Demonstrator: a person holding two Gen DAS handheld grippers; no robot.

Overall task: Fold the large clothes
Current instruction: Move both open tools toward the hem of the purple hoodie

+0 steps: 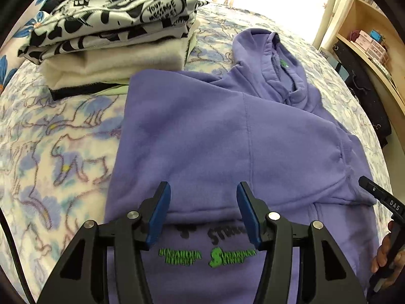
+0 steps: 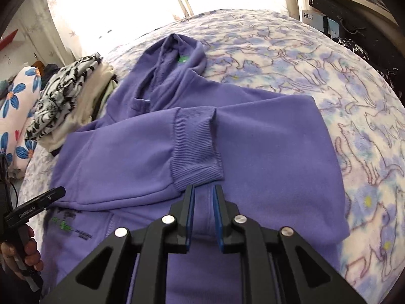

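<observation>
A purple hoodie (image 1: 207,131) lies flat on the bed with both sleeves folded across its body and its hood (image 1: 273,58) at the far end. It also shows in the right wrist view (image 2: 253,131), where a ribbed cuff (image 2: 197,147) lies across the middle. My left gripper (image 1: 203,190) is open and empty above the hoodie's near part, just beyond the green print (image 1: 207,255). My right gripper (image 2: 204,192) stands just before the cuff with its jaws a narrow gap apart and nothing between them. Each gripper's tip shows in the other's view.
A stack of folded clothes (image 1: 111,38) sits on the bed at the far left, also seen in the right wrist view (image 2: 71,96). The cat-print blanket (image 2: 329,76) covers the bed. Shelves (image 1: 367,38) stand at the right. A flowered pillow (image 2: 17,106) lies at the left.
</observation>
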